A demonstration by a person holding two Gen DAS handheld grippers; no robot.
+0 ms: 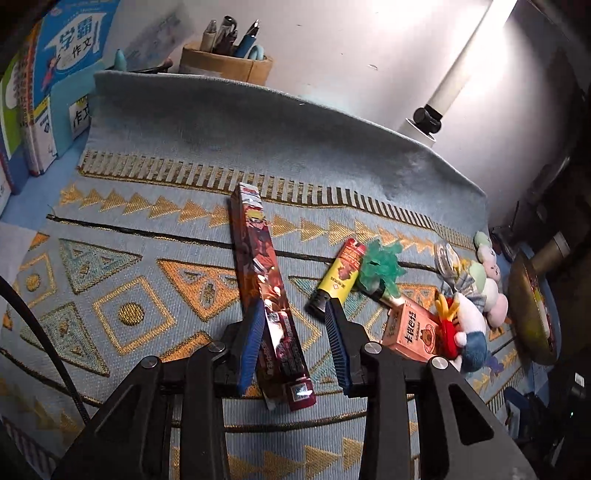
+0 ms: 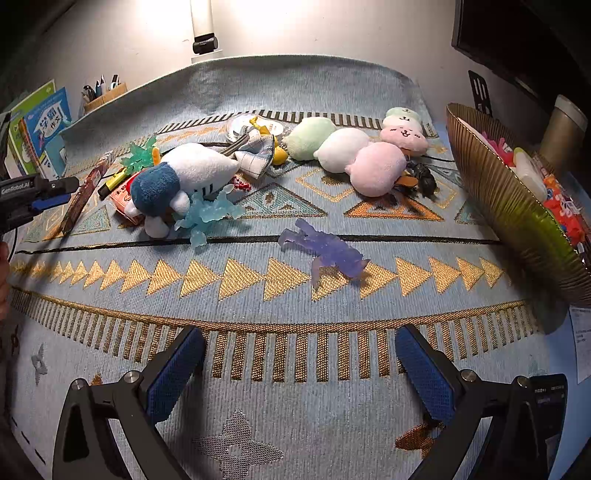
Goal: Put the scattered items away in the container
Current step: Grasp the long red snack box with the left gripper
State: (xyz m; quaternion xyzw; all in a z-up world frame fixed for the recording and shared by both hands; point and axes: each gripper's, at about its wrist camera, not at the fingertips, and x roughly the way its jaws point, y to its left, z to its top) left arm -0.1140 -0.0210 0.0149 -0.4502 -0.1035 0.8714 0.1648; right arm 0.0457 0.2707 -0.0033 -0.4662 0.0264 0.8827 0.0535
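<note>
My left gripper [image 1: 295, 310] is open, its jaws on either side of a long dark-red box [image 1: 266, 280] lying on the patterned cloth; the left pad touches the box's side. My right gripper [image 2: 299, 343] is open and empty, low over the cloth. Ahead of it lie a purple translucent figure [image 2: 328, 254], a light-blue figure [image 2: 207, 214], a white-and-blue plush [image 2: 184, 177] and a pastel dango plush [image 2: 354, 151]. The gold basket [image 2: 517, 206] stands tilted at the right and holds several colourful items.
A yellow tube [image 1: 340, 275], a green figure [image 1: 380, 266] and a pink box [image 1: 413, 328] lie right of the long box. Books [image 1: 55, 81] and a pen holder [image 1: 225, 62] stand at the back left. A lamp post [image 2: 202, 22] rises behind the cloth.
</note>
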